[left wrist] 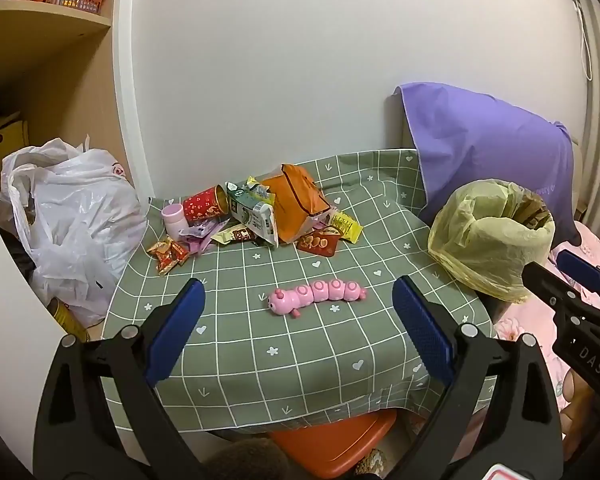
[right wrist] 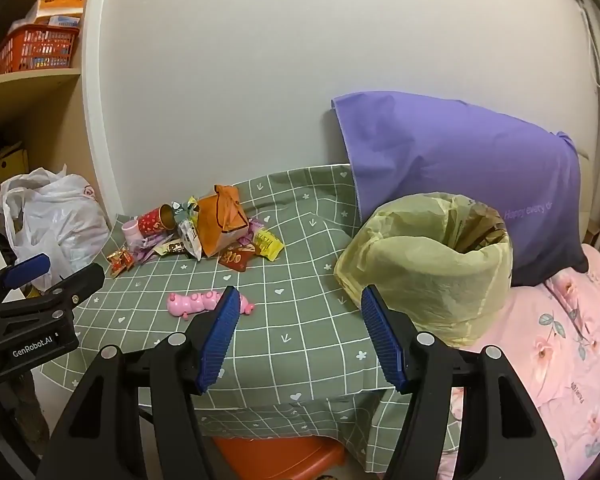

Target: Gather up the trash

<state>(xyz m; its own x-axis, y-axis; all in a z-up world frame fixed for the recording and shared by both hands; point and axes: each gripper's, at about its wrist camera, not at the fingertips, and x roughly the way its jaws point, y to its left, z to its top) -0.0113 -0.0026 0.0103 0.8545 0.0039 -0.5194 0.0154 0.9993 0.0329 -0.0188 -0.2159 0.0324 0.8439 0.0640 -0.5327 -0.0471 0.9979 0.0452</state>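
1. Trash pile (left wrist: 256, 216) lies uncollected at the bench's (left wrist: 340, 344) far side, well apart from the bin (left wrist: 488, 240).
2. Left claw (left wrist: 298, 320) and right claw (right wrist: 300, 332) both gape, empty, over the bench's near edge.

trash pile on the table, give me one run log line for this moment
stage: start | left gripper: open, empty | right gripper: open, empty | trash pile: untouched on table | bin: lined, table's right edge

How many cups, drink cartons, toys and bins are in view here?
Cups: 2, a red patterned paper cup and a small pink plastic cup
Drink cartons: 1, a green-and-white card carton
Toys: 1, a pink plastic caterpillar
Bins: 1, a bin lined with a yellow plastic bag
Total: 5
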